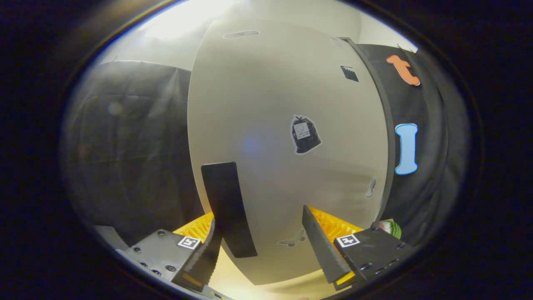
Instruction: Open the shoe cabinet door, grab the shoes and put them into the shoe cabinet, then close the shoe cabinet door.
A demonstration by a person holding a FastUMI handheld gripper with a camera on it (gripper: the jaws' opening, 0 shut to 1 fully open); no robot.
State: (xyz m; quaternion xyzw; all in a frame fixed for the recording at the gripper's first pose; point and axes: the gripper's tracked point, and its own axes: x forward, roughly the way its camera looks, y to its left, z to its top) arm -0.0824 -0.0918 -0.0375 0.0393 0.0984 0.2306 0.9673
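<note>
In the gripper view, you had the claw [266, 246] right up against the pale shoe cabinet door [266, 104], which spread ahead of and above both fingers. The dark upright handle [227, 208] on that door stood just ahead of the left finger [204, 258], inside the gap and well over toward that side, while the right finger [322, 246] sat well apart from it. The door looked flush in its frame, so my reading is that you were either at the opening step or at the closing one; no shoes showed between or beyond the fingers, and I could not tell which it was.

If you were opening, the next move called for sliding the claw sideways until the handle sat nearer the middle of the gap, then pinching it and pulling back along the door's swing. If closing, a flat push would have served.

The claw was released and spread wide, holding nothing. The left finger seemed to lie against or just beside the handle's lower end, though I could not tell whether they truly touched. A dark sticker [305, 134] sat on the door beyond the fingers, and a small green-and-white object [390, 228] peeked out just past the right finger's mount.
</note>
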